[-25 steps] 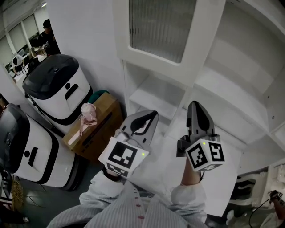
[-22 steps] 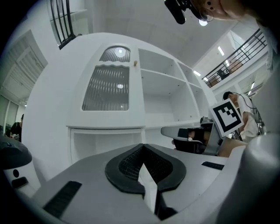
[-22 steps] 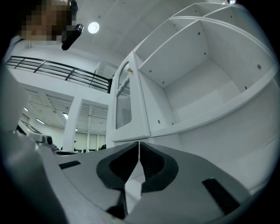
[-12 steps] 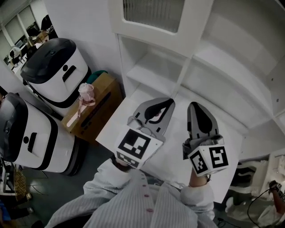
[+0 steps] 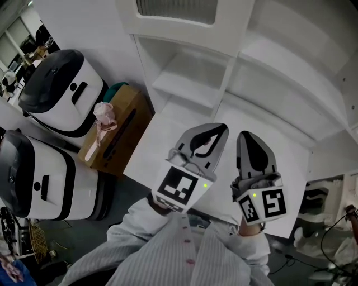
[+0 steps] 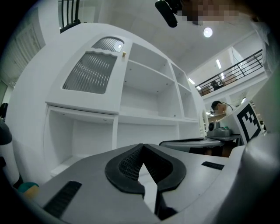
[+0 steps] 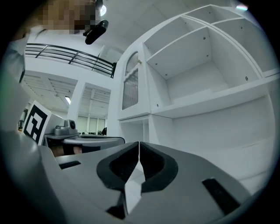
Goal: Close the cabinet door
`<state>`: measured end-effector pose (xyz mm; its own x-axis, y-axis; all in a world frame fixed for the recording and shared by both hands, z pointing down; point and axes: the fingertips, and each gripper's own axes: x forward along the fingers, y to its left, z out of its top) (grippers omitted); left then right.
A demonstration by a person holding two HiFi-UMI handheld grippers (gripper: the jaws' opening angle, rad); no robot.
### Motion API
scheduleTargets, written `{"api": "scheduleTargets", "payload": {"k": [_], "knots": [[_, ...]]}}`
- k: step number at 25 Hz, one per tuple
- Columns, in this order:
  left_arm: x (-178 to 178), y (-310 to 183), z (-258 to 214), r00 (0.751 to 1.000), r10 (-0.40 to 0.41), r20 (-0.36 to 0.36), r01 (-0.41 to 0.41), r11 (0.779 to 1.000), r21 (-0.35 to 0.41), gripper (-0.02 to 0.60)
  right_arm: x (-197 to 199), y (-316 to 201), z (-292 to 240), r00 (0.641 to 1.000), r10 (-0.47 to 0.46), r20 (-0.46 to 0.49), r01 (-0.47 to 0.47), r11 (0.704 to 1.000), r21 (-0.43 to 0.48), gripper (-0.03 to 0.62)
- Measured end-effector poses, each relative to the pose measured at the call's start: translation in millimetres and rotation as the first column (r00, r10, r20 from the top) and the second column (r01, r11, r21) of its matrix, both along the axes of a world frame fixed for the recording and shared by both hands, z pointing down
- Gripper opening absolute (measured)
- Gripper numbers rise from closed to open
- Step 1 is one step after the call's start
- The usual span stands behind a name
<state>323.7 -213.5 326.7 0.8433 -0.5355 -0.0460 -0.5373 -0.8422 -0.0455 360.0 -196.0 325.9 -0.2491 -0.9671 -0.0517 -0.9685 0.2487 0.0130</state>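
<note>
The white cabinet fills the head view, with bare shelves. Its door, with a ribbed glass pane, covers the upper left compartment; in the left gripper view the door and its small knob look flush with the cabinet front. The right gripper view shows the same door edge-on. My left gripper and right gripper hover side by side over the cabinet's white ledge. They point at the shelves, short of them and touching nothing. Both are shut and hold nothing.
Two white-and-black machines stand on the floor at the left. Next to them is a cardboard box with a pink thing on top. Cables and clutter lie at the lower right. People sit far off at the upper left.
Both grippers have drawn back from the cabinet and sunk a little, keeping side by side. The glass door has slid to the top edge of the head view. Both jaws stayed shut.
</note>
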Motion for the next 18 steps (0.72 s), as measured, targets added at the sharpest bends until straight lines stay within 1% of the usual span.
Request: {"api": "scheduleTargets", "payload": {"k": [4,8,14,18], "knots": [[0,-3,1,1.0,0.031,-0.002,-0.031,1.0,0.004,0.009,-2,-2,5,0.999,0.031,0.022,-0.031,0.999,-0.014,0.017],[-4,-5,6,0.998,0.055,0.004,-0.055,0.998,-0.01,0.009,-4,0,7,0.998,0.056,0.035,-0.055,0.998,-0.028,0.017],[-7,-8,10,0.997,0.074,0.016,-0.074,0.997,-0.007,0.009,-8,-3,9,0.996,0.085,0.024,-0.084,0.996,-0.031,0.017],[-11,-8,11,0.997,0.079,0.009,-0.079,0.997,-0.02,0.009,-14,-4,11,0.996,0.084,0.013,-0.083,0.996,-0.041,0.015]]}}
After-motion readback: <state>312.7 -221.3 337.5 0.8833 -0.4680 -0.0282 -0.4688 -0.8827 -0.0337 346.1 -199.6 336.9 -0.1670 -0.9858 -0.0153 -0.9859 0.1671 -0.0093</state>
